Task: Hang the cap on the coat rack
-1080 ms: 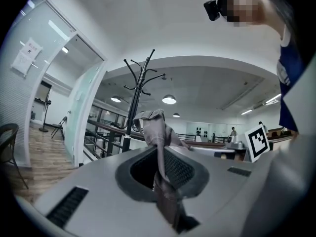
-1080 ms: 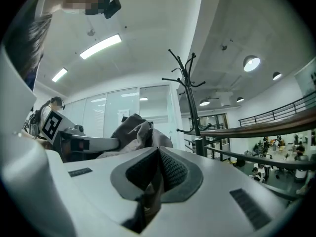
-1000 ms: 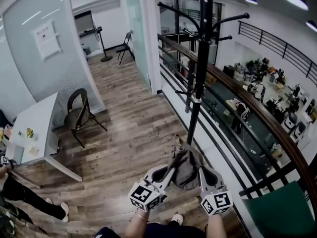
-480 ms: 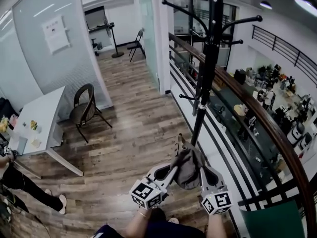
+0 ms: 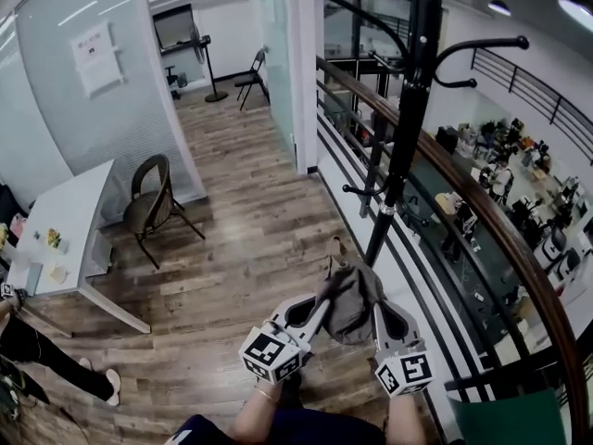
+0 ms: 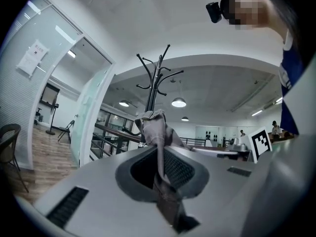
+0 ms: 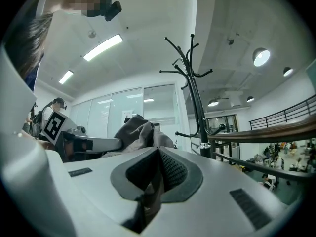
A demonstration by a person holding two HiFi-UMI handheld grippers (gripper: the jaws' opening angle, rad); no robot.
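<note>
A grey cap [image 5: 350,299] hangs bunched between my two grippers, low in the head view above the wooden floor. My left gripper [image 5: 324,302] is shut on the cap's left edge, my right gripper [image 5: 375,306] on its right edge. The black coat rack [image 5: 408,119] stands just beyond the cap; its pole rises past the top of the frame, with curved hooks at several heights. In the left gripper view, grey fabric [image 6: 155,127] runs up from the pinched jaws of the left gripper [image 6: 159,169] toward the rack [image 6: 155,78]. In the right gripper view, the right gripper [image 7: 154,177] pinches the cap [image 7: 136,132], left of the rack [image 7: 195,93].
A wood-topped railing [image 5: 482,211] with black bars runs along the right, an office floor below it. A glass wall [image 5: 93,91], a brown chair [image 5: 153,202] and a white table [image 5: 65,239] are at left. A person's leg [image 5: 46,364] and a green seat [image 5: 514,420] sit low.
The coat rack has drawn nearer and shifted right in the head view. Both grippers keep hold of the cap, which sits a little closer to the pole.
</note>
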